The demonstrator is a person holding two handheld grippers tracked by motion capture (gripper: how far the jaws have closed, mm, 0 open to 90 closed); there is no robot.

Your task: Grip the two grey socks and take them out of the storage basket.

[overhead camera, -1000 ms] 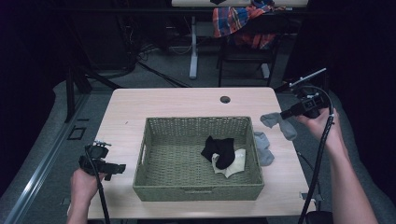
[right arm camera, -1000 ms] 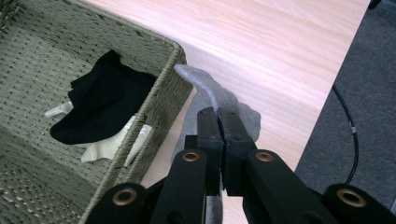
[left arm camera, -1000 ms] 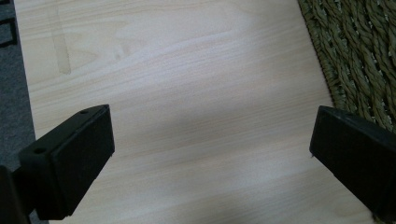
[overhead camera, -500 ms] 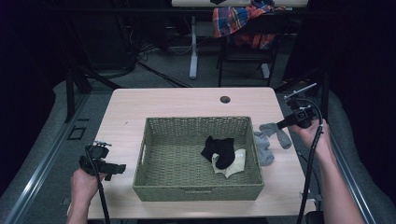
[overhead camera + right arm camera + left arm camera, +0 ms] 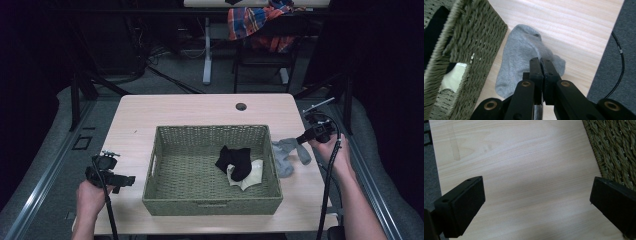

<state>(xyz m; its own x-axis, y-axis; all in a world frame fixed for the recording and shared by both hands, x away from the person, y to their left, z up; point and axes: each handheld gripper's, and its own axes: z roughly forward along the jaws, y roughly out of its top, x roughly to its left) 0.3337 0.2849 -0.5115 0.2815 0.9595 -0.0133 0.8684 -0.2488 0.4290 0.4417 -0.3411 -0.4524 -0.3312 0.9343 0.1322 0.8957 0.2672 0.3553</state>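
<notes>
Sorting step in hand: the right tongs [image 5: 541, 62], jaws pressed together on a fold of the grey sock [image 5: 520, 53], hold it low over the surface [image 5: 200, 112] just off the 3 o'clock wall of the wicker basket [image 5: 165, 131]. The next move, by judgement, calls for a lift over that wall, the one obstacle, toward the black sock [image 5: 234, 159] and white sock [image 5: 252, 172] inside. The left tongs [image 5: 536, 202] gape wide and empty at the basket's 9 o'clock side.

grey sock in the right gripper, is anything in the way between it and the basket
Only the basket's own right wall, which rises between the grey sock and the inside. The right gripper, shut on the sock, would have to lift it over that rim. Nothing else on the table lies between them.
</notes>
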